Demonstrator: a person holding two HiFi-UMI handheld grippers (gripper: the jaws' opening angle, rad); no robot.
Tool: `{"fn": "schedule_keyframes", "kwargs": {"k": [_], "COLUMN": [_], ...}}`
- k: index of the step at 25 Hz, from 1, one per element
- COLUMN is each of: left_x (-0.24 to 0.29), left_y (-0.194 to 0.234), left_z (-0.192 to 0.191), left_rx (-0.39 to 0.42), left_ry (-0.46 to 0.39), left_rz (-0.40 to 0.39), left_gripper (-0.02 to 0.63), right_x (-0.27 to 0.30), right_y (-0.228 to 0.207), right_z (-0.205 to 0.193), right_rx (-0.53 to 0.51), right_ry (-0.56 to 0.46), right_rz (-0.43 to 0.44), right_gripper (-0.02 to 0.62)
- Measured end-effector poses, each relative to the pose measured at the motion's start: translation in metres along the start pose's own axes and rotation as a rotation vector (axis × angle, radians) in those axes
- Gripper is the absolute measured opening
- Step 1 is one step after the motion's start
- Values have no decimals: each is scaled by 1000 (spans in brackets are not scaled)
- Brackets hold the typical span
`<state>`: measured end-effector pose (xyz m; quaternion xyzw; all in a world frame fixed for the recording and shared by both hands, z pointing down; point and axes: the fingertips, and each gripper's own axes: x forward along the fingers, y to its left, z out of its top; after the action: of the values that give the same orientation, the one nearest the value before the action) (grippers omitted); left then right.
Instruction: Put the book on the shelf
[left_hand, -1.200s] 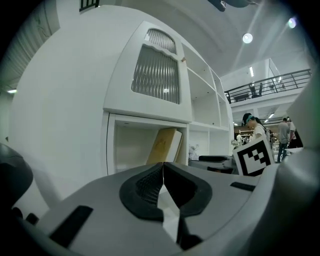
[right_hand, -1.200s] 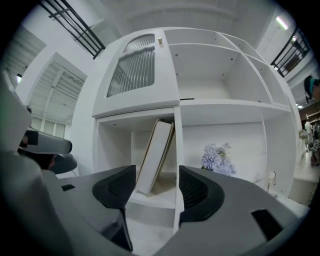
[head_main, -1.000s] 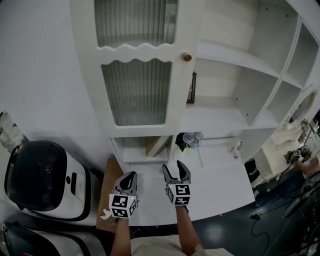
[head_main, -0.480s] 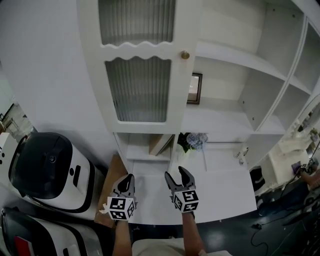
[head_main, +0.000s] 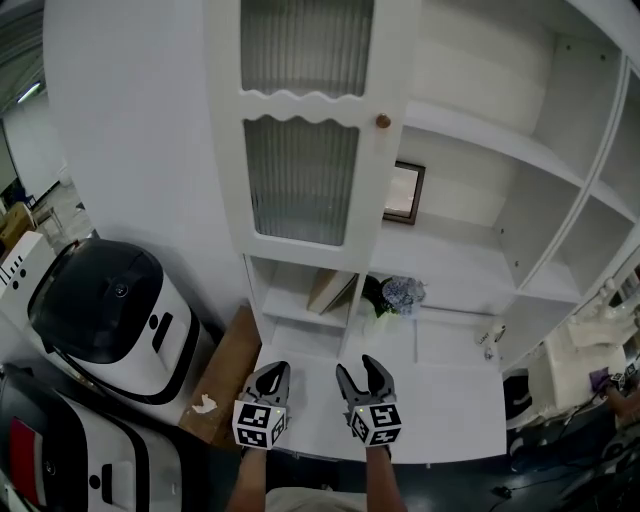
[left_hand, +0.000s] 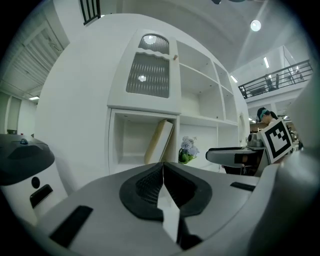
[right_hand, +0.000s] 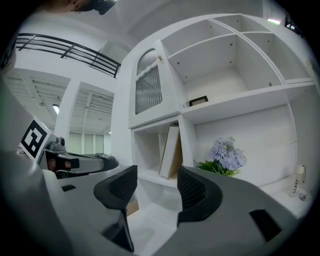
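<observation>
A white shelf unit (head_main: 440, 262) fills the frame. The book (head_main: 329, 291) leans in its middle cubby. Low down, the left gripper (head_main: 272, 374) is closed on nothing. The right gripper (head_main: 361, 368) is wide apart and empty, and has just been closing a little.

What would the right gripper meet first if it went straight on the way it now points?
Probably the leaning book in the shelf's low compartment, seen between the right gripper's open, empty jaws, which have just been closing slightly. Depth is unclear; the compartment's ledge might come first.
</observation>
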<state>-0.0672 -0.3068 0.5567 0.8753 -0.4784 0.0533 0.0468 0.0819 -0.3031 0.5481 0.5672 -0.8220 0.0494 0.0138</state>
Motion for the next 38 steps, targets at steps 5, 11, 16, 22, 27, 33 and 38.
{"fn": "schedule_keyframes", "kwargs": {"k": [5,11,16,22,27,33,38], "left_x": [0,3,-1,0,1,-2,-7], "left_y": [-13,-21,-20,-14,-10,-7,-6], "left_z": [1,13,15,15,18,16,9], "left_rx": [22,44,51,44,42,31,20], "left_ry": [6,-7,-5,-10,-18,-17,-9], "left_rz": [9,11,24,35,36,39,46], "left_gripper": [18,18,18,18,18,18,18], "right_x": [-14,-22,-25,-24,-21,-20,-22], "right_y": [-10,-22,-20,-17,-15,-11,-8], "right_z": [-3,7,11,14,16,6,2], "right_rx": [8,14,39,93,47,26,37], "right_ry": [8,-21,-46,-61,-43,0,5], "right_rz": [22,27,44,72,69,50,63], "right_gripper": [238,167,84,25,25,25,25]}}
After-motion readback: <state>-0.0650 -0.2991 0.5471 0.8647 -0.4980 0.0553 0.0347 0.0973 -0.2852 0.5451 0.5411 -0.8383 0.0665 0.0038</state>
